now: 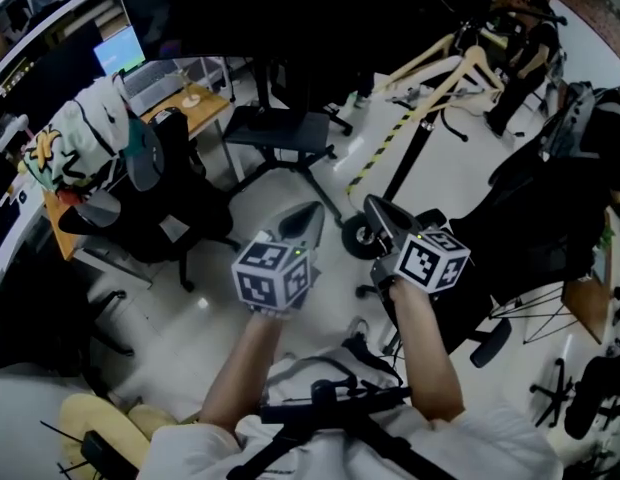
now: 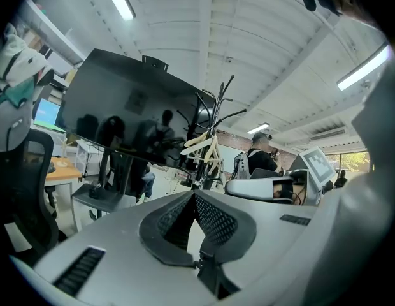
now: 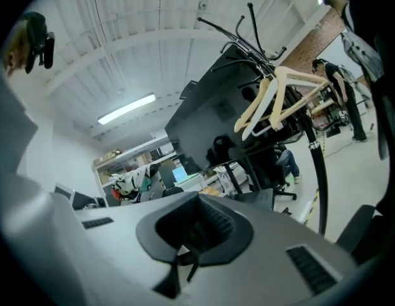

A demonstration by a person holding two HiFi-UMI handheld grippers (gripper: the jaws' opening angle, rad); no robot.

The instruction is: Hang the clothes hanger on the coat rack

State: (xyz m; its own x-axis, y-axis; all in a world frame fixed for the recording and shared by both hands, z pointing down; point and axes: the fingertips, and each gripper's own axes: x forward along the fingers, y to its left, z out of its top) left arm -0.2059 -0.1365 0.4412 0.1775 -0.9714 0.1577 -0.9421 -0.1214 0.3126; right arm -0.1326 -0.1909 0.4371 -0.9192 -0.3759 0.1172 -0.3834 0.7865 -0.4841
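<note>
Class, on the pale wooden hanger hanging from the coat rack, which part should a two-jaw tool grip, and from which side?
Probably the hanger by its sloping arm jutting away from the coat rack pole, from that free side: a slim bar hanging clear, while its top sits among the rack's prongs.

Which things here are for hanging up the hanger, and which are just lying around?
For the job: wooden hangers, coat rack, left tool, right tool, both shut and empty.

Just lying about: black office chair, patterned clothes on another chair, wooden desk, screen.
</note>
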